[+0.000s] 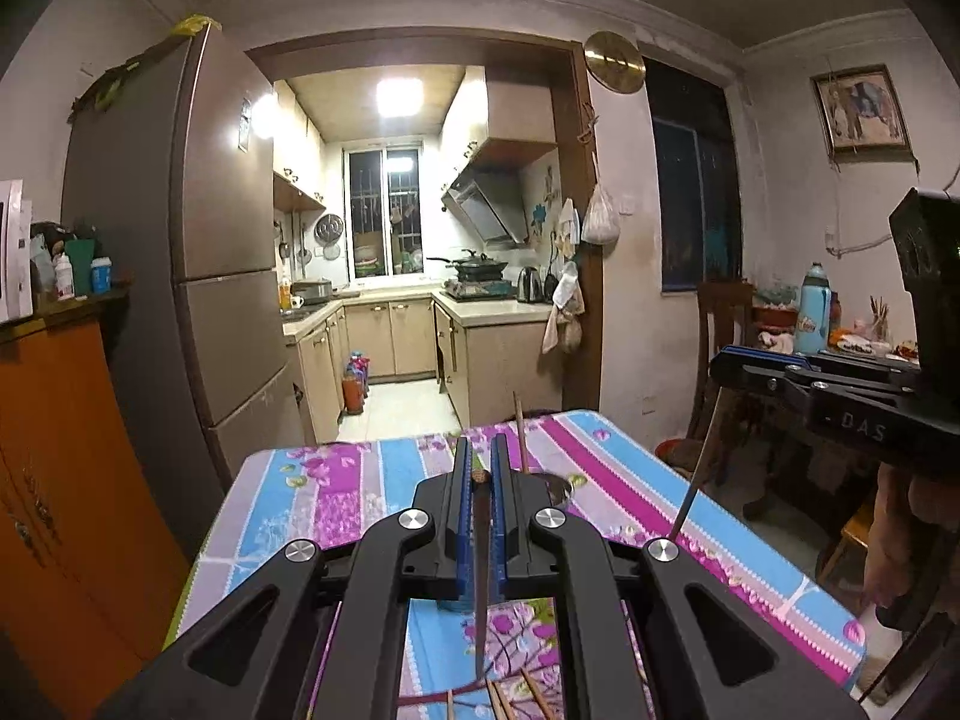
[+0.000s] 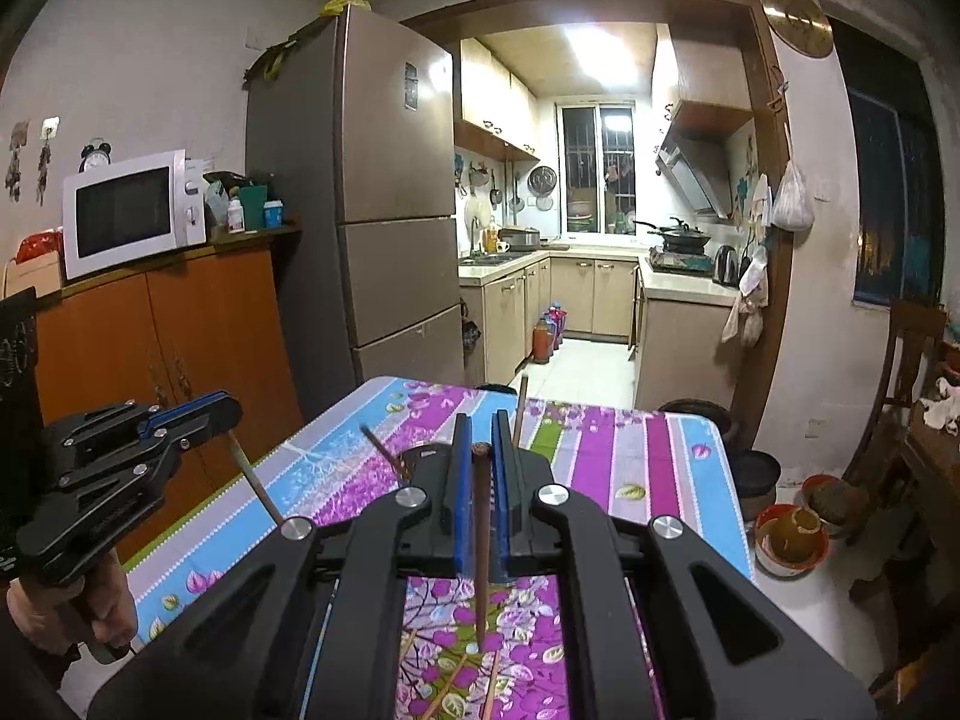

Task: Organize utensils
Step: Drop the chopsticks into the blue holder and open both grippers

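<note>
The left gripper [image 1: 480, 456] is clenched on a brown chopstick [image 1: 481, 570] hanging down over the floral table [image 1: 336, 498]. The right gripper [image 2: 479, 438] likewise pinches a chopstick [image 2: 480, 540]. More chopsticks [image 1: 528, 699] lie below the left claw. Ahead, perhaps a spoon [image 1: 558, 489]; beyond the table's far edge, open floor.

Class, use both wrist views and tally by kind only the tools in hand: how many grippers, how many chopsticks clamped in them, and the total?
Grippers: 2, the left gripper and the right gripper.
Clamped chopsticks: 2, the left chopstick and the right chopstick.
Total: 4
</note>
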Demonstrator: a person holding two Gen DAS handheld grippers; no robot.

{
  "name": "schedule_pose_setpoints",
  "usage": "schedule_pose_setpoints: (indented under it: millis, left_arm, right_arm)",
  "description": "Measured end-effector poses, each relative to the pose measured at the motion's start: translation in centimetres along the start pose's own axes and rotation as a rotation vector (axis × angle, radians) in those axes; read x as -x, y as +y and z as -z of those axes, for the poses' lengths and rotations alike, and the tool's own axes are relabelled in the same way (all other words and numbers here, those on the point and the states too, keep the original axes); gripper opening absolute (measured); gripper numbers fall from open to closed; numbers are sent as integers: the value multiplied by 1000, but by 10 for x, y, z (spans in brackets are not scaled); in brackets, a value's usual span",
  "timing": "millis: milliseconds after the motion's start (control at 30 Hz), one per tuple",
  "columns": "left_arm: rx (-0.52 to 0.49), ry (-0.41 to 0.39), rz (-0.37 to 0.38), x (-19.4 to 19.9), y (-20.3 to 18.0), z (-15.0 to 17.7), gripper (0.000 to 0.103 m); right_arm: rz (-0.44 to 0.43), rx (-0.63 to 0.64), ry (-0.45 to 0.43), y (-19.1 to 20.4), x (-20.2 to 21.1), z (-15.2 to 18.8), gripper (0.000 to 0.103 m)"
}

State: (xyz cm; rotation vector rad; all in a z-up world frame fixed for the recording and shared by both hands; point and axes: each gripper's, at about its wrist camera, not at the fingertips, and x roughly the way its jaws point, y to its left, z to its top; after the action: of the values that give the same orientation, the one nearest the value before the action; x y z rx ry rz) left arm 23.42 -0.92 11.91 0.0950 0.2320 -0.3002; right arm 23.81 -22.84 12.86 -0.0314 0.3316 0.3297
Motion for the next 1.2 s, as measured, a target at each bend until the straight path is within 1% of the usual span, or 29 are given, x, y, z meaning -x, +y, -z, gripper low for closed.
schedule_pose_setpoints:
  millis: [167,267,433,567,700,867,967,1200]
  left_arm:
    - [-8,-54,-6,3,1,-34,7]
    - [-5,-98,-4,3,4,-62,7]
    - [-3,-148,-16,-4,5,-101,7]
    - [6,-182,-25,-17,8,-129,7]
    - [15,-208,-26,-32,16,-145,7]
    - [45,-205,-12,-64,32,-147,7]
    - [74,-177,-1,-92,43,-133,7]
    - [88,-104,19,-141,55,-97,7]
  right_arm:
    - [-2,5,-31,0,-3,-30,5]
    - [7,15,-52,-1,-7,-51,5]
    - [17,26,-76,-7,-17,-78,5]
    - [20,27,-83,-12,-29,-89,5]
    - [11,32,-81,-16,-44,-89,5]
    - [3,22,-80,-25,-65,-84,5]
    - [-2,18,-74,-29,-77,-81,5]
    - [-12,7,-29,-36,-111,-68,5]
